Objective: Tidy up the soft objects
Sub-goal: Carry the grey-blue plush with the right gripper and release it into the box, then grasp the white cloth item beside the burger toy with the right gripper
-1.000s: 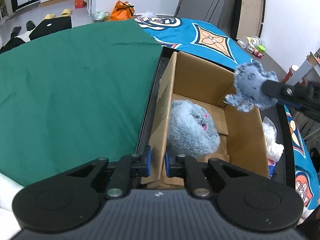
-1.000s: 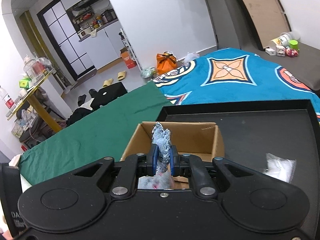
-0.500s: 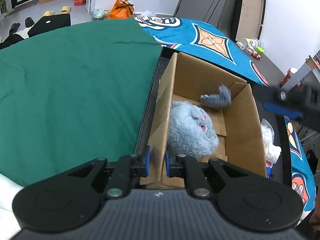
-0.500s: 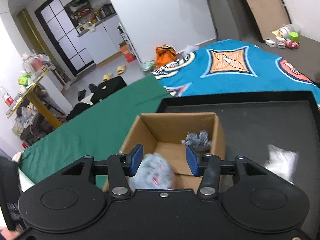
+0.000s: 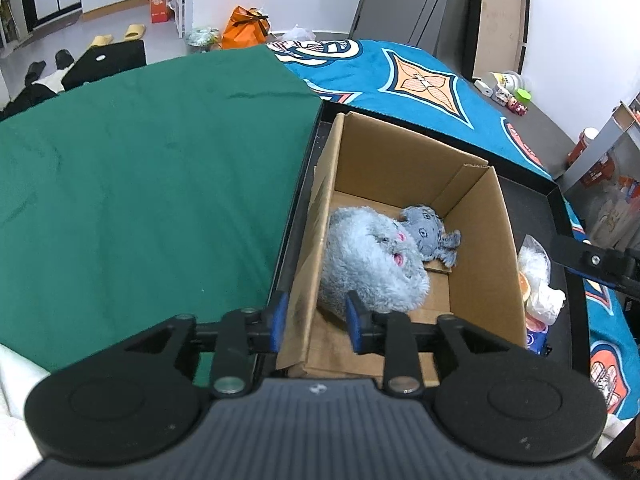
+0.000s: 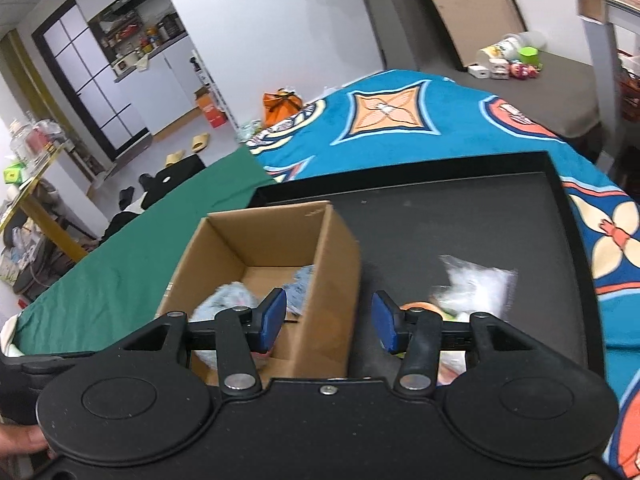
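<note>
Green cloth (image 5: 140, 184) covered the left part of the surface, and one blue patterned blanket (image 6: 400, 128) lay beyond it. One black tray (image 6: 460, 216) sat on the blanket side, holding one open cardboard box (image 5: 480, 240).

Two soft toys lay in the box, touching. One large fluffy grey toy (image 5: 368, 256) with a pink mouth rested against the left wall. One smaller grey toy (image 5: 430, 232) with dangling legs lay just beside it, toward the far right corner.

One crumpled plastic bag (image 5: 536, 276) with packets inside lay on the tray, just outside the box's right wall.

Left tongs (image 5: 314, 322) were released, straddling the near left wall of the box without gripping it; the right pad sat against the fluffy toy. Right tongs (image 6: 329, 322) were released wide and held nothing, hanging over the box's right wall, with the bag ahead to the right.

Two yellow slippers (image 5: 116, 36) and one orange bag (image 5: 248, 26) sat on the floor behind.
</note>
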Demonstrator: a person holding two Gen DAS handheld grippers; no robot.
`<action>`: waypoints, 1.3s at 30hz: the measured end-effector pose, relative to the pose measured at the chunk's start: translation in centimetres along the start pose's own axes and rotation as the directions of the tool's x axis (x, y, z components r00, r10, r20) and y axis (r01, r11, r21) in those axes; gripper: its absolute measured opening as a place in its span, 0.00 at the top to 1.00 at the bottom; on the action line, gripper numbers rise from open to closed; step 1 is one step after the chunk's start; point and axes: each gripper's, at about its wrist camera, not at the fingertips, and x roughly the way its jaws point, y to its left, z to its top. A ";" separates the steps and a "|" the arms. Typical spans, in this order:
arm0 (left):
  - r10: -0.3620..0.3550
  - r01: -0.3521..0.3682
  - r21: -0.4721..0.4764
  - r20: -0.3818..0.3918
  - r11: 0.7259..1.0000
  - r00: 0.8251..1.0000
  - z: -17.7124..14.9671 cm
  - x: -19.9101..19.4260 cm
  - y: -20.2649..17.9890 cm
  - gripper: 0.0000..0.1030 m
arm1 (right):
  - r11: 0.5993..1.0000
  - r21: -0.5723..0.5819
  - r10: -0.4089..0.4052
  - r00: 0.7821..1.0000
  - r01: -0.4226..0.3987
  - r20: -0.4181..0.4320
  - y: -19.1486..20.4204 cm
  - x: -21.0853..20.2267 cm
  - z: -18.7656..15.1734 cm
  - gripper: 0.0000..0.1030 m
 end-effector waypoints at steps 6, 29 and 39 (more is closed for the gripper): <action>0.024 -0.024 0.018 0.008 1.000 1.000 0.0 -0.4 -0.9 0.48 | 0.999 0.032 -0.029 1.000 0.029 0.005 -1.9 -0.3 -0.4 0.45; 0.076 -0.074 0.093 -0.016 0.993 0.997 0.2 0.3 -3.8 0.36 | 0.987 0.120 -0.104 0.993 0.109 -0.051 -8.0 1.7 -2.0 0.32; 0.111 -0.107 0.114 -0.034 0.988 0.993 0.1 1.0 -4.6 0.35 | 0.978 0.199 -0.053 0.996 0.066 -0.068 -10.3 3.3 -3.4 0.32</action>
